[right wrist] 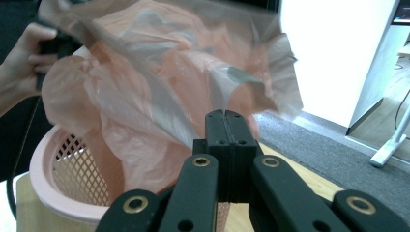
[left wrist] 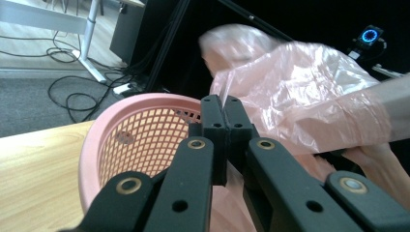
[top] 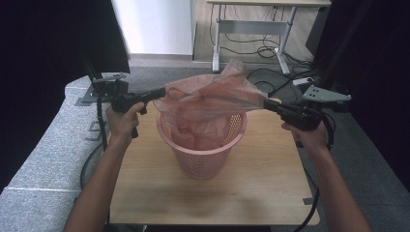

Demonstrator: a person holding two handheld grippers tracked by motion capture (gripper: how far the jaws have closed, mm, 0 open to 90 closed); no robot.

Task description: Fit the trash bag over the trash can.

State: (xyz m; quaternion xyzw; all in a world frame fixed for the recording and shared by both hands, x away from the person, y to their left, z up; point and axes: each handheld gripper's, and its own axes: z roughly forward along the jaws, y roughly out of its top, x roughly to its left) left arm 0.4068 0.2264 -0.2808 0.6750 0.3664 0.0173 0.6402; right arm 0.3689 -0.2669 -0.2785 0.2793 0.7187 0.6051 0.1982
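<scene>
Pink plastic bag [top: 208, 99] was stretched taut above the pink mesh basket [top: 203, 154] at frame centre on the counter [top: 270, 188], long axis running left to right, lower part hanging into the basket; left gripper [top: 162, 92] and right gripper [top: 267, 104] jaws each pinched an opposite bag edge.

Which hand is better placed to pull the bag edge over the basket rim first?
Probably left: the left gripper holds the bag nearer the basket rim than the right gripper.
</scene>
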